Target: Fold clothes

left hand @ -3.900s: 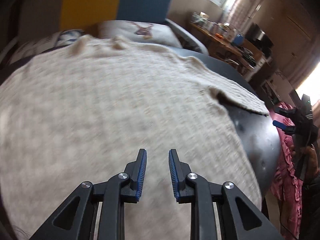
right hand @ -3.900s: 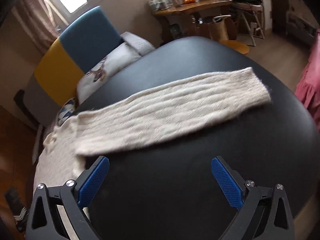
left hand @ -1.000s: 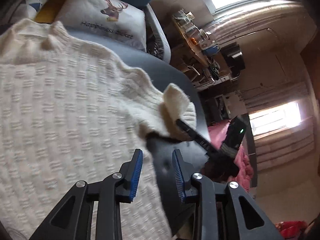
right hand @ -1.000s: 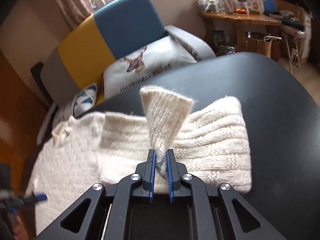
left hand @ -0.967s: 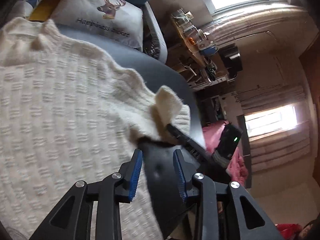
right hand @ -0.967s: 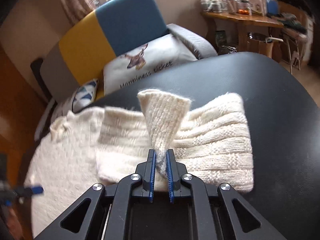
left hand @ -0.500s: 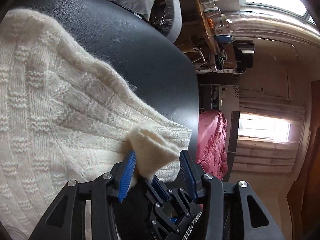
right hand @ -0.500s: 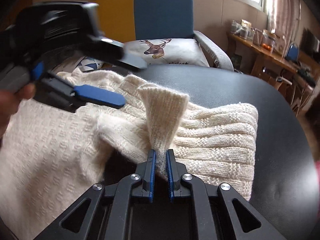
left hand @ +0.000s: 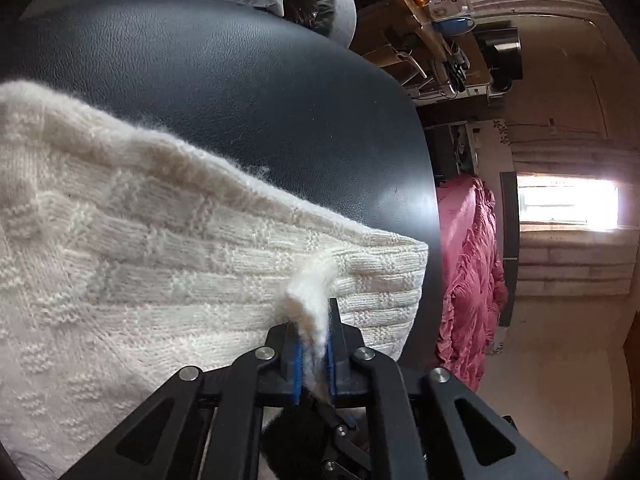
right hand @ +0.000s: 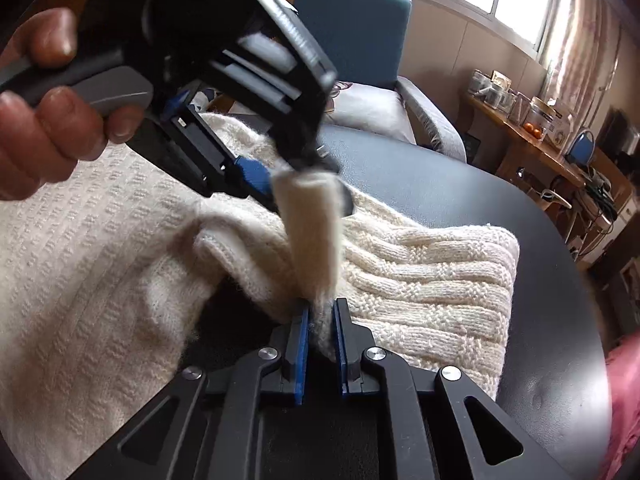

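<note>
Your left hand-held gripper (left hand: 313, 354) pinches a raised fold of the cream knit sweater (left hand: 160, 272), which lies spread on the black surface (left hand: 248, 92).

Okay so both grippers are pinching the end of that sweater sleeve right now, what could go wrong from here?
1. The left hand-held gripper and right hand-held gripper clamp the same small cuff; pulling apart could stretch the loose knit.
2. The folded sleeve ends near the black table's edge; a tug might drag it over.
3. The blue pads could snag the fuzzy fibres on release.
</note>
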Motion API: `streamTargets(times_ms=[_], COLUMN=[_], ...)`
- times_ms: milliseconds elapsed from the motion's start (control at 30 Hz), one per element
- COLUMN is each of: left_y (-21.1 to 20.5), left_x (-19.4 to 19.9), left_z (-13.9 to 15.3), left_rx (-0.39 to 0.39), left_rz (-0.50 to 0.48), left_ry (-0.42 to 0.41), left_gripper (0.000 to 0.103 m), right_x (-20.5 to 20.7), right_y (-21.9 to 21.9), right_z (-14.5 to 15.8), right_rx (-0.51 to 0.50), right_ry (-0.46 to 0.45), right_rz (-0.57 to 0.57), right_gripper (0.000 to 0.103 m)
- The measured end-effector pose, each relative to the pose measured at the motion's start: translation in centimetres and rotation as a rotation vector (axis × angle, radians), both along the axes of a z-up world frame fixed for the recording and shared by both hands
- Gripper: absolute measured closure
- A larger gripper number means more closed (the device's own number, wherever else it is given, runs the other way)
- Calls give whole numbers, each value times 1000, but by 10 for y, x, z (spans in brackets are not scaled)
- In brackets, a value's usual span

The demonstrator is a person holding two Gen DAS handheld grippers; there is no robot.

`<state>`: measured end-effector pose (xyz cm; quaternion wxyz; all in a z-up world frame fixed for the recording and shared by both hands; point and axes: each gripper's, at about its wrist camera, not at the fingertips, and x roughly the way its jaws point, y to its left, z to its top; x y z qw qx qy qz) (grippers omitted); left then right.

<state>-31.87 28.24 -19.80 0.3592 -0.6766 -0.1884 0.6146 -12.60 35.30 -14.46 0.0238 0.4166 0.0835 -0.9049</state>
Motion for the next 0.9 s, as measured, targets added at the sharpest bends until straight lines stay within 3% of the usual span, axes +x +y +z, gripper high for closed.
streamTargets(times_ms=[133,200,267,333,400,500,533,600,733,900], left_y=[-6,-15,-29,-47,-74,-112,-125,-153,-211,-277], left_x=[-1,-2,-8,-13,-16,-18,-18,-17,-9,9], left_z=[25,43,68,100,128,171,185,209,234,231], left_rx=[2,26,60,101,137,179,191,205,207,191], left_rz=[38,65,94,124,149,199,216,251,313,378], left_ry=[88,132,173,224,267,333,356,395,444,448], left_gripper=[97,97,97,97,97,97,97,97,97,97], right_x=[0,4,9,14,22,29,30,30,14,-11], right_y=[13,27,43,65,84,100,102,98,70,27], right_z=[6,15,22,23,16,-3,-9,-15,-20,-24], right_rx=[-55,-153,-279,-504,-758,-1187,-1316,-1477,-1642,-1670], right_ry=[15,32,42,28,1,-26,-25,-2,-4,-60], right_rz=[-58,-103,-147,-185,-213,-222,-222,-214,-198,-212], right_gripper=[78,51,40,35,23,12,2,0,0,0])
